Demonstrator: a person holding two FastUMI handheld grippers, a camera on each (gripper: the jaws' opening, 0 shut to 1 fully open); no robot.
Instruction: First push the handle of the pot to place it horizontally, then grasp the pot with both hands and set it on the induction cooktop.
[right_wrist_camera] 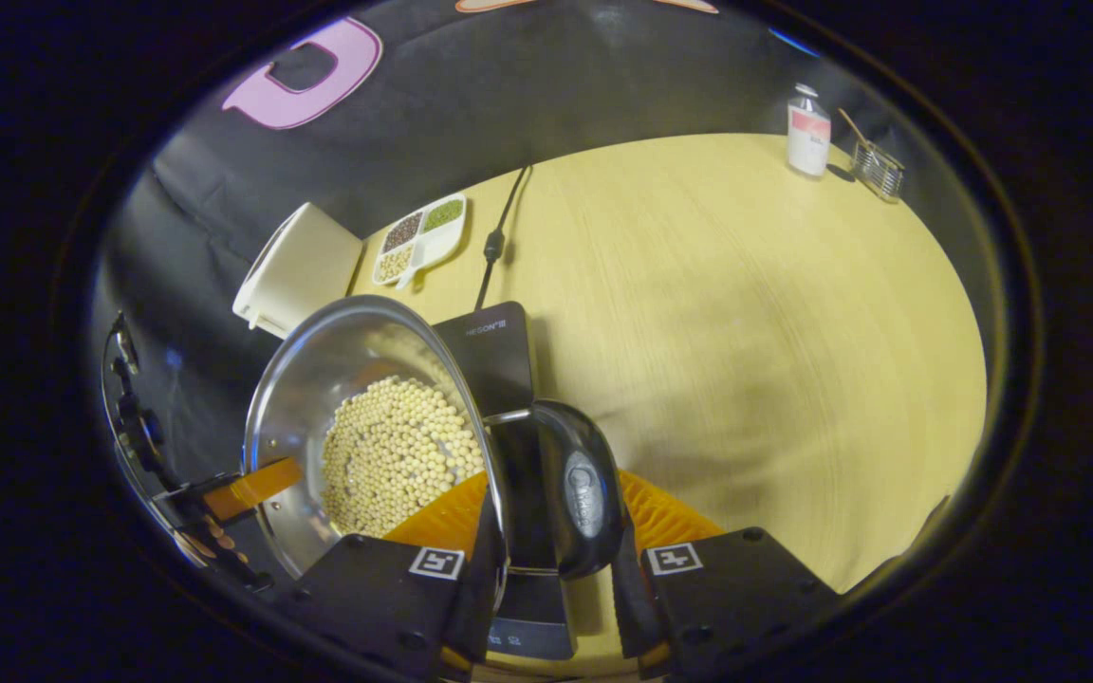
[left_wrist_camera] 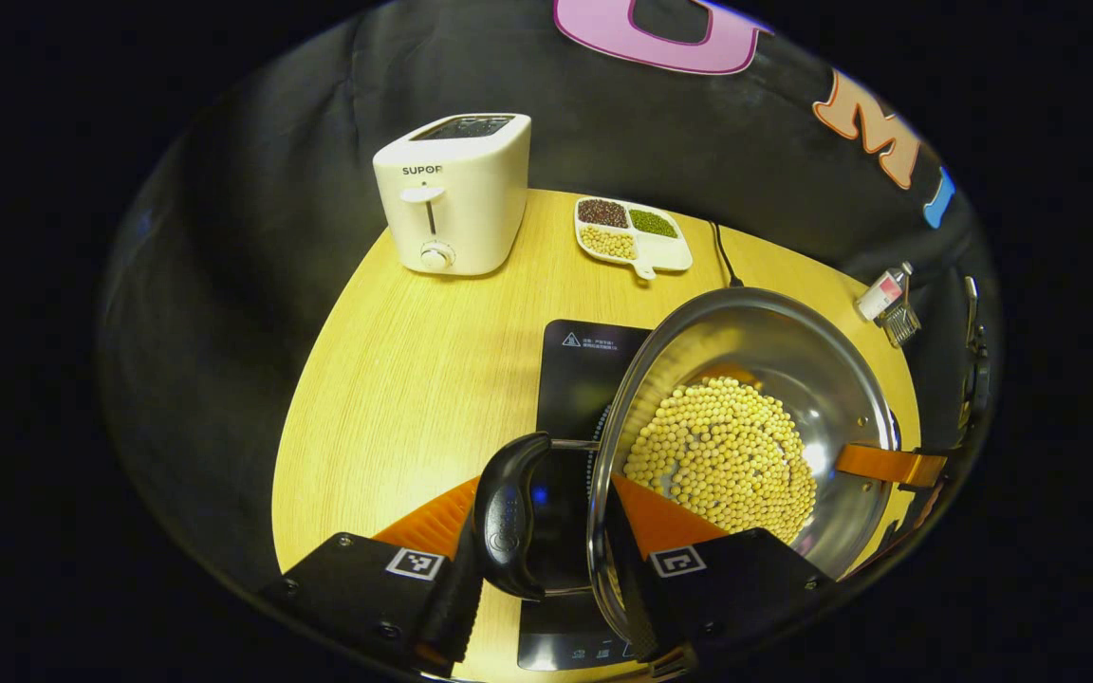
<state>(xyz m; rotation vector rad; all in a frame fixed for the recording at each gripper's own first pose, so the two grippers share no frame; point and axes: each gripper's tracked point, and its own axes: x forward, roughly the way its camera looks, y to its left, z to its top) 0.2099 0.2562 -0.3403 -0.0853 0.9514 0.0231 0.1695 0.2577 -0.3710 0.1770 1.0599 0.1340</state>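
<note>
A steel pot holding yellow beans sits over the black induction cooktop; I cannot tell whether it touches it. My left gripper is shut on one black side handle, with one finger outside the handle and the other inside the pot wall. In the right gripper view, my right gripper is shut the same way on the opposite handle of the pot, above the cooktop. Each view shows the other gripper's finger at the pot's far rim.
On the wooden table stand a white toaster and a divided dish of beans at the back. A small bottle and a wire basket sit near the far edge. The cooktop's cord runs back.
</note>
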